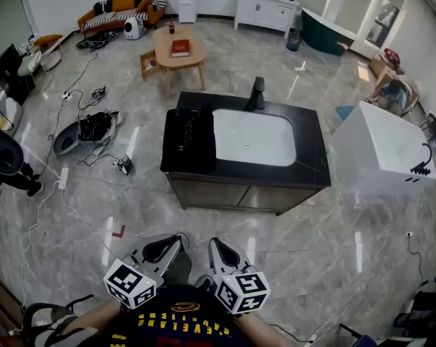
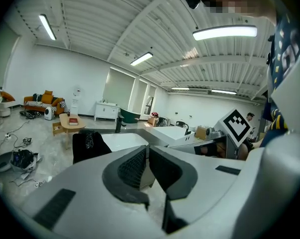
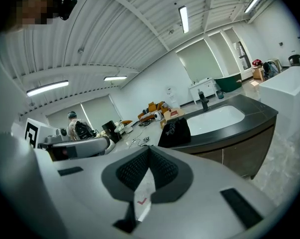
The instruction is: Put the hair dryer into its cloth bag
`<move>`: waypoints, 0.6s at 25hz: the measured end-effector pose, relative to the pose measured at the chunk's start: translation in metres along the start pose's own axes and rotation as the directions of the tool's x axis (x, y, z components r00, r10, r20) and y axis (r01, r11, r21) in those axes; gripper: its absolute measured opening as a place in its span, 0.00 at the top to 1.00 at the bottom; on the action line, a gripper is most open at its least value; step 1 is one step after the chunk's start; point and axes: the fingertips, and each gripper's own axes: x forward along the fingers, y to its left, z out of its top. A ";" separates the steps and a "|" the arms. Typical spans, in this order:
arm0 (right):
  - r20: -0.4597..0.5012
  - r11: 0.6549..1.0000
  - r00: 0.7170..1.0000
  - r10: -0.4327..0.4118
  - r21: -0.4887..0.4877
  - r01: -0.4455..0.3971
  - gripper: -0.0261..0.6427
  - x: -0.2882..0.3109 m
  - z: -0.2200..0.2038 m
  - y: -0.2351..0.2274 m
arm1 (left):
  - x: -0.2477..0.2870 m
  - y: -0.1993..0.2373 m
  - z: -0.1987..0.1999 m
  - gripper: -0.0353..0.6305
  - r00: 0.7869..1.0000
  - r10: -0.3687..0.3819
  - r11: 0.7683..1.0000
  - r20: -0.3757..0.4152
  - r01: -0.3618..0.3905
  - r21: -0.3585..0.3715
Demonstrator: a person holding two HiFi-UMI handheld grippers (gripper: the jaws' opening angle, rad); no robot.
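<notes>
Head view: approach step. Left hand-held gripper [image 1: 178, 240] & right hand-held gripper [image 1: 212, 242] clenched, empty, well apart from dark bench [image 1: 304, 168] w/ black cloth bag [image 1: 191, 137]; dryer not made out. Next: close in, unclench.

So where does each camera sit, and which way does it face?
Head view: on the person's head, facing steeply down at the sink counter; left gripper, right gripper and shirt show below.
Left gripper view: on the left gripper, along its shut fingers toward the counter; the right gripper's marker cube shows at right.
Right gripper view: on the right gripper, along its shut fingers toward the counter; the left gripper shows at left.
Shared: all three see the black cloth bag on the counter.
</notes>
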 end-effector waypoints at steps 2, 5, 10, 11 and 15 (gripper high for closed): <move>0.009 0.999 0.999 -0.045 0.003 0.045 0.95 0.009 0.012 -0.015 | 0.018 0.012 0.007 0.94 0.999 -0.032 0.999 -0.003 0.032 -0.011; 0.015 0.994 0.994 -0.105 0.026 0.104 0.95 0.026 0.025 -0.035 | 0.045 0.028 0.017 0.94 0.997 -0.077 0.997 -0.010 0.077 -0.007; -0.045 0.993 0.993 -0.110 0.038 0.111 0.95 0.082 0.026 -0.045 | 0.076 0.073 0.023 0.94 0.994 -0.110 0.994 -0.027 0.109 -0.008; -0.064 0.993 0.992 -0.108 0.044 0.111 0.95 0.094 0.026 -0.048 | 0.080 0.086 0.020 0.94 0.994 -0.103 0.994 -0.038 0.102 -0.028; -0.096 0.989 0.986 -0.135 0.047 0.140 0.95 0.130 0.041 -0.057 | 0.090 0.140 0.020 0.94 0.997 -0.050 0.993 -0.050 0.045 -0.106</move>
